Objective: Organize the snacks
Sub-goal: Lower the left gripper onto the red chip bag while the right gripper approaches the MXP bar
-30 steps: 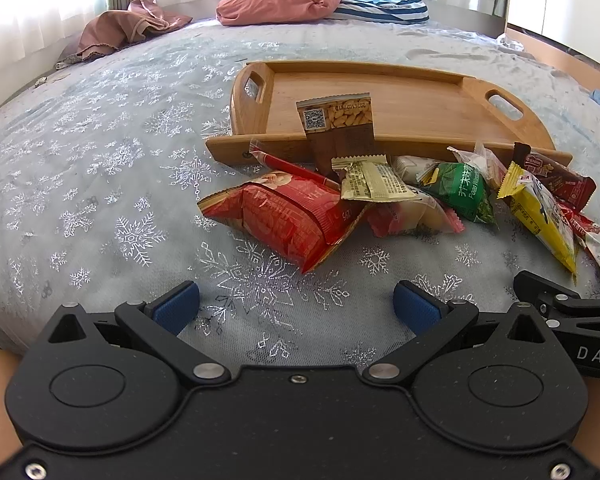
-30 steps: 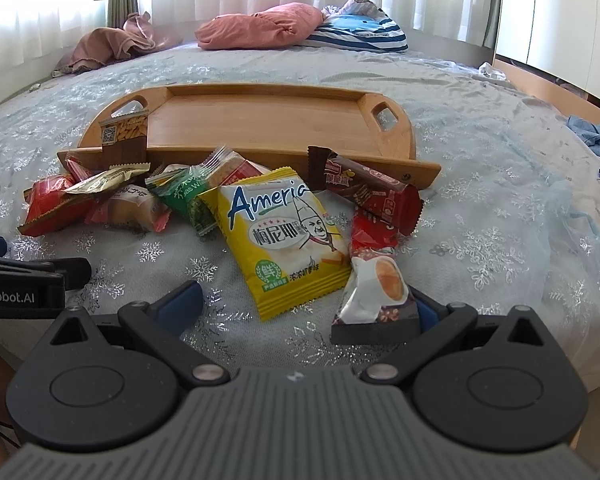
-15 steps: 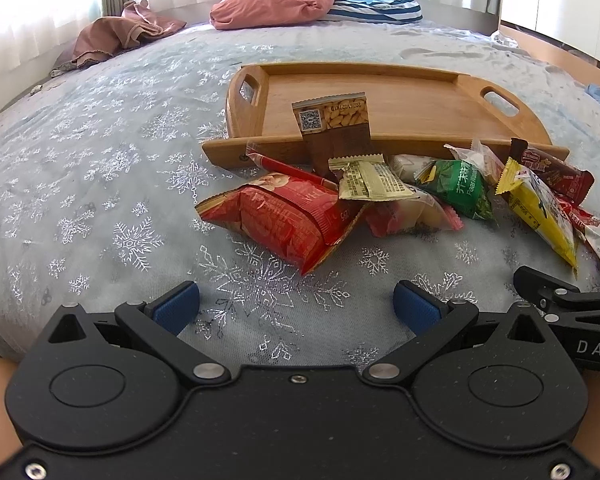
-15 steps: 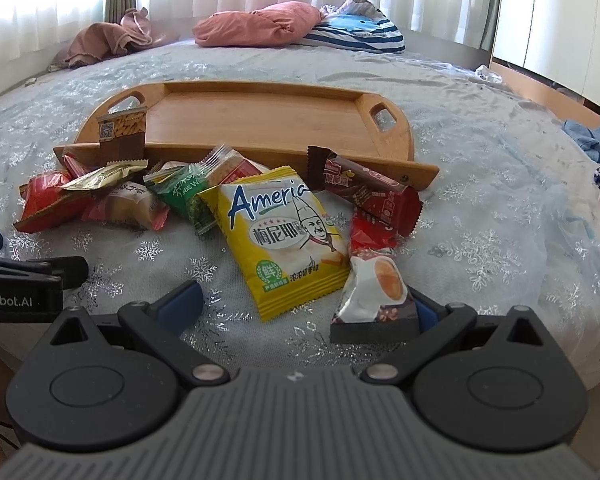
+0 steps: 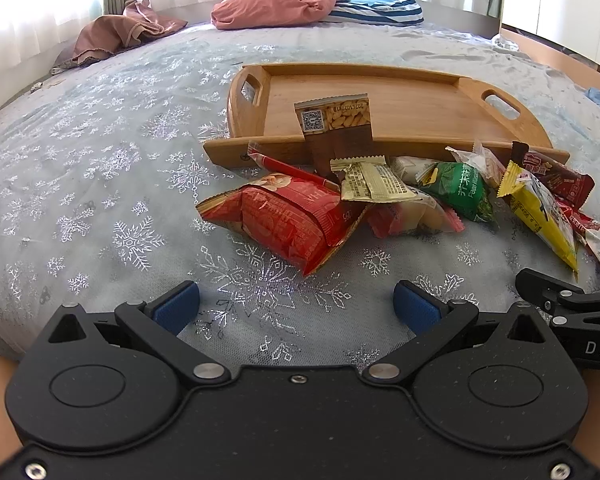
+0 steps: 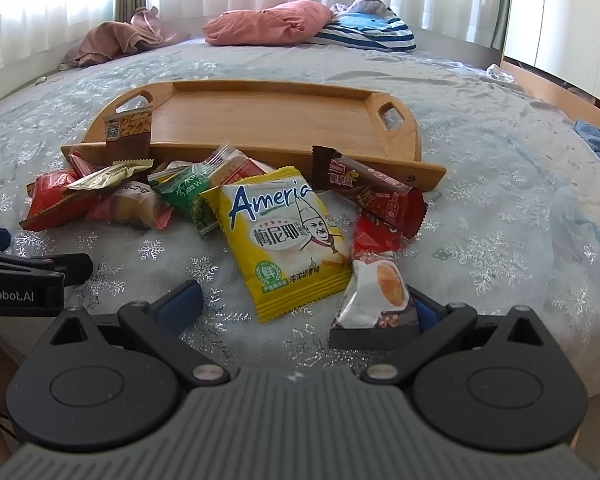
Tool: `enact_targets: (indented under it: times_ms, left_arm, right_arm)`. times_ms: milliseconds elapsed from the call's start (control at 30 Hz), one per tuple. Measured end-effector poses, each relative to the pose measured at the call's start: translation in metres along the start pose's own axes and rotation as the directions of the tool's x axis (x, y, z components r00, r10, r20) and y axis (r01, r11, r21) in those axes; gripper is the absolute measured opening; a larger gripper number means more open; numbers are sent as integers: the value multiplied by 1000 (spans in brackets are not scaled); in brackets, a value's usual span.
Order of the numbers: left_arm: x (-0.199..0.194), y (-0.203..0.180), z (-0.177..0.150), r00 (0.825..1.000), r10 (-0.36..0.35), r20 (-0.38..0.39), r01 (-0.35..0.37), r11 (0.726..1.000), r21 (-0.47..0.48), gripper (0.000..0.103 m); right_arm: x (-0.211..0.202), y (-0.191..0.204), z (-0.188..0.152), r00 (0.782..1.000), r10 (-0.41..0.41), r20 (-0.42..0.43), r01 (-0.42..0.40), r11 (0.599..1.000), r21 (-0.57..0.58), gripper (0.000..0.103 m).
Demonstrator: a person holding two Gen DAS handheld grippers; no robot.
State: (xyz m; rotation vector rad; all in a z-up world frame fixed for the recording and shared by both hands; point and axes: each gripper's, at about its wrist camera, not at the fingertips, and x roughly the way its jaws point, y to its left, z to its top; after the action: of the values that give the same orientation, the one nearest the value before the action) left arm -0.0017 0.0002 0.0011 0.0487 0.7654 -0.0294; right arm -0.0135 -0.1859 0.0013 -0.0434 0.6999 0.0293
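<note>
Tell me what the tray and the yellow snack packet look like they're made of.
Tray: looks like wood, perhaps bamboo, with a smooth honey finish; faint grain lines and cut-out handles show. Yellow snack packet: glossy printed plastic film, by its sheen and crimped, serrated end seals.

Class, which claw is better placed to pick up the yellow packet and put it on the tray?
Right claw: the yellow packet lies just ahead of its open jaws; the left claw faces the red bag.

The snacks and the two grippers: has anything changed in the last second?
Almost nothing. Both cameras shifted only slightly. The left gripper and right gripper stay open and empty, nothing taken or released. The snack pile, with the yellow packet, still lies before the wooden tray.
</note>
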Motion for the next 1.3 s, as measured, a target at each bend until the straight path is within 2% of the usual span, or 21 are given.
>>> enact_targets:
  times_ms: [200, 300, 500, 600, 700, 767, 867, 967, 1133, 1300]
  left_arm:
    - [-5, 5, 6, 999, -34, -2, 34, 999, -5, 103]
    - [-15, 7, 10, 998, -57, 39, 57, 998, -1, 103]
    - [-36, 7, 22, 989, -43, 144, 40, 999, 23, 103]
    - [-36, 8, 28, 987, -33, 159, 30, 999, 18, 103]
    - [-33, 11, 30, 988, -28, 151, 28, 1000, 3, 95]
    - [-30, 13, 29, 990, -33, 139, 34, 999, -6, 86]
    - [-26, 16, 28, 991, -31, 127, 36, 999, -36, 66]
    - [-25, 21, 28, 992, -27, 126, 38, 996, -81, 58]
    - [-18, 21, 30, 993, -24, 119, 38, 993, -113, 58]
    - [-12, 24, 33, 992, 1, 122, 23, 981, -194, 64]
  right_arm:
    - [-10, -4, 0, 1000, 9, 18, -9, 1000, 12, 103]
    - [-20, -11, 1, 999, 36, 41, -37, 999, 38, 103]
    - [-40, -20, 4, 991, 75, 113, -82, 995, 55, 103]
    - [-44, -24, 8, 990, 41, 136, -53, 995, 80, 102]
    - [-42, -28, 9, 990, -20, 140, 5, 995, 103, 99]
    - [-42, -31, 9, 988, -61, 141, 45, 993, 110, 94]
    - [-40, -36, 8, 986, -106, 132, 90, 988, 123, 82]
    - [-35, -40, 7, 986, -129, 104, 114, 984, 137, 72]
    - [-24, -41, 7, 989, -135, 67, 125, 983, 131, 60]
    - [-14, -39, 10, 990, -131, 43, 124, 982, 145, 54]
